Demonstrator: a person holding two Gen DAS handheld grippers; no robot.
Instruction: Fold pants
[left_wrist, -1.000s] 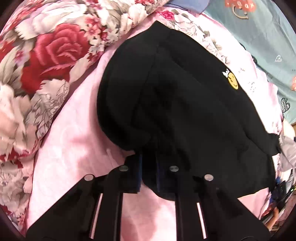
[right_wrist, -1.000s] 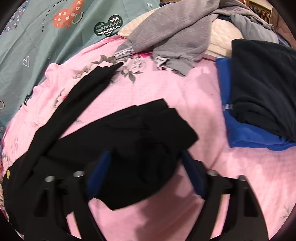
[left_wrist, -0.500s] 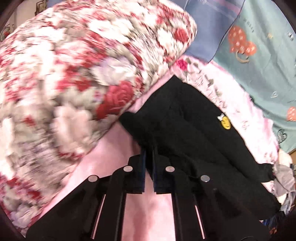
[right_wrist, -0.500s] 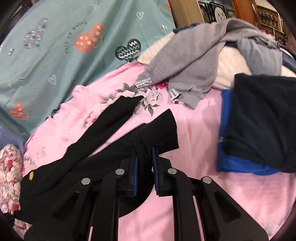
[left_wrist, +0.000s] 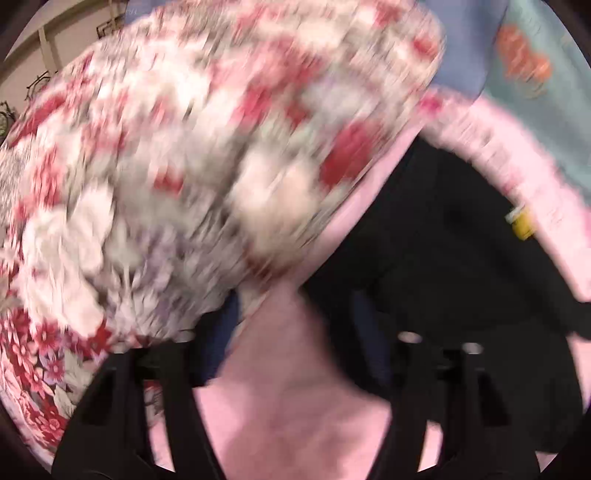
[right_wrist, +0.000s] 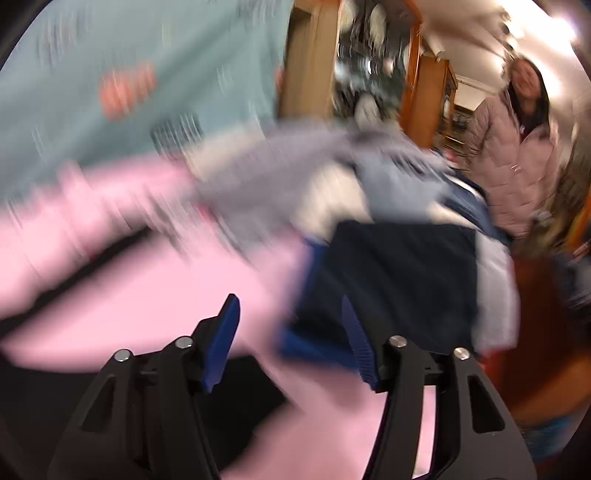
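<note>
1. Black knit fabric: the pants (left_wrist: 454, 251) lie on the pink bed sheet (left_wrist: 295, 406), filling the right half of the left wrist view, w/ a small yellow patch (left_wrist: 522, 225) at their right edge. In the right wrist view only a dark strip shows at left and a dark mass at lower left, both blurred.
2. Left gripper (left_wrist: 291, 332): fingers have just been opening and now stand wide. Only pink sheet shows between them; the right finger overlaps the pants' edge in the picture, but too blurred to tell if it touches.
3. Right gripper (right_wrist: 291, 332): fingers have just been opening, now wide apart, nothing between them. It points toward the stack of folded dark clothes (right_wrist: 399, 280) at frame centre.
4. Handling, my guess: soft, light, limp, no stiffness, so it'll sag and bunch wherever it isn't supported. Not fragile and prob. not slippery on this sheet.
5. Where to grip: pinch at edges, i.e. waistband corners or the ribbed cuffs, both layers together, one gripper per corner so the fold stays square.
6. Floral quilt (left_wrist: 184, 166) crowds the upper left of the left view, just beside the pants; it could snag a lifted edge.
</note>
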